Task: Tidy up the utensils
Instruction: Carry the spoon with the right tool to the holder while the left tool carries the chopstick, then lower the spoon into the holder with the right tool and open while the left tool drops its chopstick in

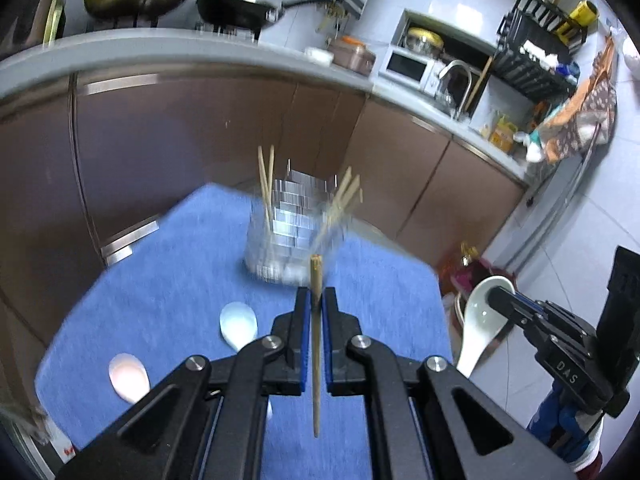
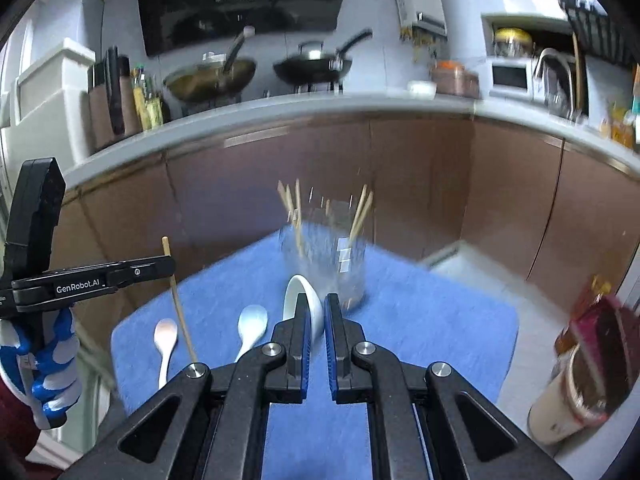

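Note:
In the left wrist view my left gripper (image 1: 316,300) is shut on a wooden chopstick (image 1: 316,272) that stands nearly upright above the blue mat (image 1: 160,280). The right wrist view shows my right gripper (image 2: 318,304) shut on a white ceramic spoon (image 2: 300,284), bowl forward. Beyond both stands a clear utensil holder (image 1: 288,232) (image 2: 324,264) with several chopsticks in it, blurred. Two more spoons, one pinkish (image 2: 166,334) and one pale blue (image 2: 252,322), lie on the mat. The right gripper (image 1: 496,294) with its spoon (image 1: 480,320) hangs off the mat's right edge; the left gripper (image 2: 172,266) is at far left.
Brown cabinet doors (image 1: 200,140) and a grey counter (image 2: 320,108) with two woks rise behind the mat. A cup and bottles (image 2: 576,392) stand on the tiled floor to the right. A gloved hand (image 2: 44,360) holds the left gripper.

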`<state>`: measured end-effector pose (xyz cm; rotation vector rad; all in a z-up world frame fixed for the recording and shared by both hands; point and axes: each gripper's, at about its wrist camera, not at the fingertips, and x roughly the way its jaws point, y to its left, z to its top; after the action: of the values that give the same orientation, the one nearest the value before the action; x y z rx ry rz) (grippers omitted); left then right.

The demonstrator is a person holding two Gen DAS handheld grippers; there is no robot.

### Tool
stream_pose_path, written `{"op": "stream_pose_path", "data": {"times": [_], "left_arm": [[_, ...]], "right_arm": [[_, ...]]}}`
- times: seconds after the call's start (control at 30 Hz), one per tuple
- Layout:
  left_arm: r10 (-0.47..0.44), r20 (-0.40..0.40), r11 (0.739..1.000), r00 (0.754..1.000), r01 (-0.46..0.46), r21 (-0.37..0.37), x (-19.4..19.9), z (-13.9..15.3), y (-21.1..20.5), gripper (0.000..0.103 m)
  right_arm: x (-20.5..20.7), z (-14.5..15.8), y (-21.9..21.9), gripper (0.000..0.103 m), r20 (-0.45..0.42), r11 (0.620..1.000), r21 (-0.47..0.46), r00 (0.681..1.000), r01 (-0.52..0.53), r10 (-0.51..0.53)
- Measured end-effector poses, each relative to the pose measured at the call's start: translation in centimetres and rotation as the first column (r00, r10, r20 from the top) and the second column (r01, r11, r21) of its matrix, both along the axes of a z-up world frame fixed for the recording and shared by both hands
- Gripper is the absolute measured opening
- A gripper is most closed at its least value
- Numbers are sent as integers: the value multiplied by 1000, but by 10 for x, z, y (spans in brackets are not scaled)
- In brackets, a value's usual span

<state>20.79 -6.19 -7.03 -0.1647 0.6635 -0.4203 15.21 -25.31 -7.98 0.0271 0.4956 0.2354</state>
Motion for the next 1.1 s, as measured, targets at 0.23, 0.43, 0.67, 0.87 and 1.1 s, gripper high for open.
{"op": "stream_pose_path", "data": {"times": [0.23,0.43,0.67,0.87,1.1], "left_arm": [[50,180,999,982,-53,10,68,70,-18,5],[115,281,993,953,-118,-6,128,94,-31,5],[170,267,984,949,-177,2,187,68,-41,5],[195,233,979,953,-204,16,215,24,-51,5],[202,211,977,956,-213,28,223,-18,-56,5]], "right_arm": [[56,55,8,7,197,998,-14,979,59,-55],[118,72,7,7,302,994,6,948,109,-106],[184,38,5,7,284,994,-12,953,112,-104],[216,-4,5,7,246,994,-20,964,108,-100],[224,-40,5,8,207,993,-18,972,115,-109]]}}
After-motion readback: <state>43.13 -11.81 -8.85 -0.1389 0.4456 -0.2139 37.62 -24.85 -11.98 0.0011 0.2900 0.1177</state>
